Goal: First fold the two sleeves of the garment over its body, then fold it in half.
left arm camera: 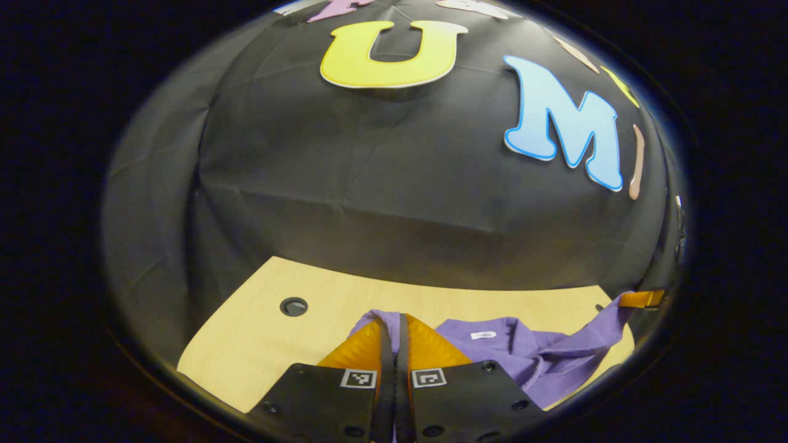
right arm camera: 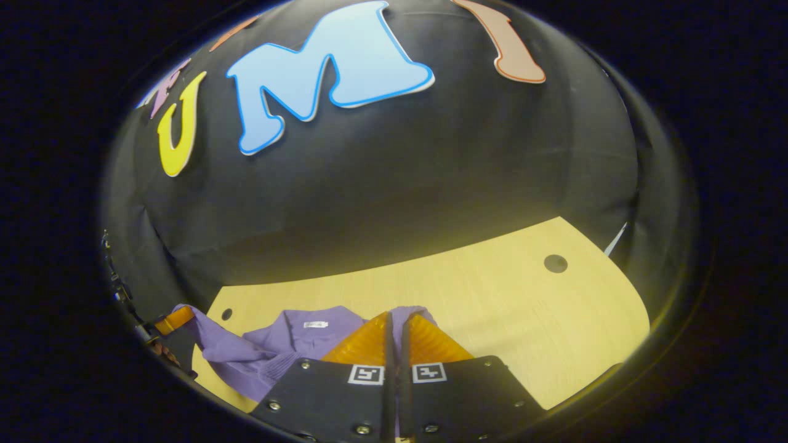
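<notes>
A purple garment [left arm camera: 542, 354] with a small white neck label [left arm camera: 483, 335] lies bunched on the light wooden table [left arm camera: 246, 344]. In the left gripper view, my left gripper [left arm camera: 394, 317] is shut on a fold of its purple cloth, which peeks out past the fingertips. At that view's far right, the right gripper [left arm camera: 640, 299] holds another part of the cloth lifted. In the right gripper view, my right gripper [right arm camera: 397, 314] is shut on the purple garment [right arm camera: 265, 351], whose cloth shows around its fingertips. The left gripper [right arm camera: 173, 320] grips cloth at the far left.
The table [right arm camera: 492, 307] has a round cable hole [left arm camera: 293, 306] left of the garment and another hole [right arm camera: 555, 263] on its right part. The black cloth wall stands right behind the table's far edge.
</notes>
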`<move>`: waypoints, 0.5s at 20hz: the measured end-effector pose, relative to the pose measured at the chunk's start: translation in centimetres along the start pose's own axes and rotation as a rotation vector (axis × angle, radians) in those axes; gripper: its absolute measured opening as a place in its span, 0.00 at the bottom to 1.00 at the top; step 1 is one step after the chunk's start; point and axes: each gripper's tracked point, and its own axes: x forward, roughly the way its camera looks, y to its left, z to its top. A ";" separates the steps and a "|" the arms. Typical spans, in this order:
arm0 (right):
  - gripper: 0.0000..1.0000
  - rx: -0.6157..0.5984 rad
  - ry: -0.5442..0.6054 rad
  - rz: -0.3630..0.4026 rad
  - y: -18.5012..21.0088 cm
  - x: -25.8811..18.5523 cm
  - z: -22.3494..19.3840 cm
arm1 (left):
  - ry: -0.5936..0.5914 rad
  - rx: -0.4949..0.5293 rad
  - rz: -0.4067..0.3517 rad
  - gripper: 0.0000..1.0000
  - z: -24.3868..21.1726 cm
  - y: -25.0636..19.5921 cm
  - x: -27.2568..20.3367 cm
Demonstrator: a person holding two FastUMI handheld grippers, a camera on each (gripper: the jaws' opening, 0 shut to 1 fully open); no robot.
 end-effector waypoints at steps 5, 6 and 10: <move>0.02 0.008 0.019 -0.043 -1.7 4.1 -0.7 | -0.012 0.058 0.017 0.07 -1.1 -0.7 4.1; 0.02 0.004 0.024 -0.056 -2.1 5.0 -1.0 | -0.008 0.068 0.020 0.07 -1.5 -1.0 4.8; 0.04 -0.028 0.051 -0.095 -3.0 6.7 -2.0 | 0.001 0.129 0.041 0.07 -2.6 -1.6 6.9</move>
